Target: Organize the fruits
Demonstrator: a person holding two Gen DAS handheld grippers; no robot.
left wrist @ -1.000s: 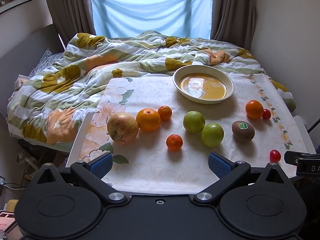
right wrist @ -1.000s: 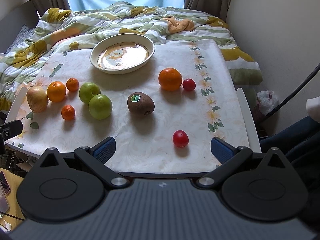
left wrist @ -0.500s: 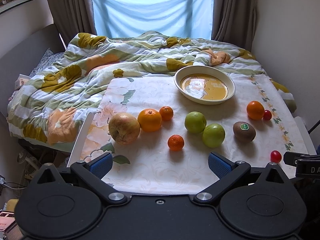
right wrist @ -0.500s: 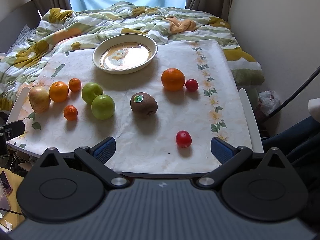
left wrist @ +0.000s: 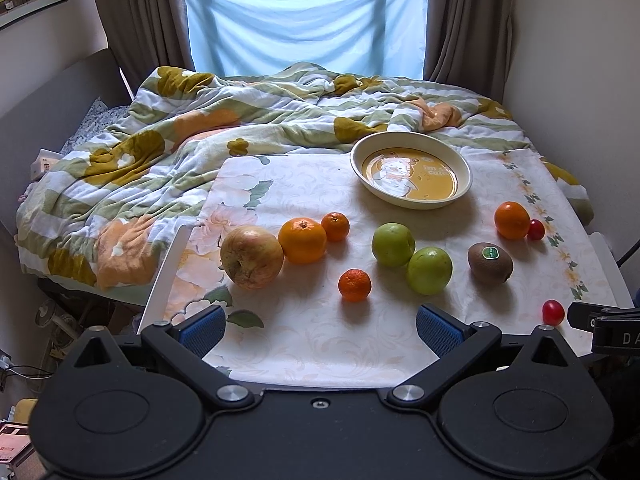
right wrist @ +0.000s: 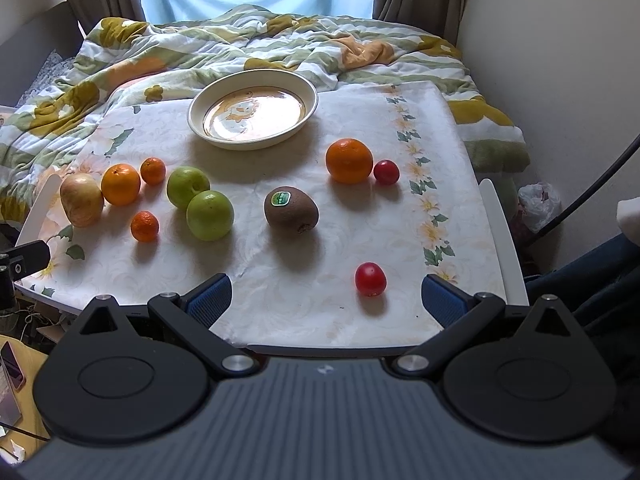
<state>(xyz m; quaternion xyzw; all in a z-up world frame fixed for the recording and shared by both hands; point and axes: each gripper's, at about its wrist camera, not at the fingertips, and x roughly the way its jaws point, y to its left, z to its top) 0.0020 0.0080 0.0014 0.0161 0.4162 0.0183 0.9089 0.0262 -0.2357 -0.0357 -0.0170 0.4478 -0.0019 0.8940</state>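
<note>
Fruits lie on a small table with a floral cloth. From the left: a large apple, an orange, two small mandarins, two green apples, a kiwi, another orange and two small red tomatoes. An empty cream plate stands at the back. My left gripper is open and empty at the front edge. My right gripper is open and empty, near the front tomato and the kiwi.
A bed with a rumpled floral quilt lies behind and left of the table. A wall stands close on the right, with a plastic bag on the floor. A window with a blue cover is at the back.
Both grippers have crept slightly; the views shifted a little, with the fruits drifting right in both. No fruit has moved.
</note>
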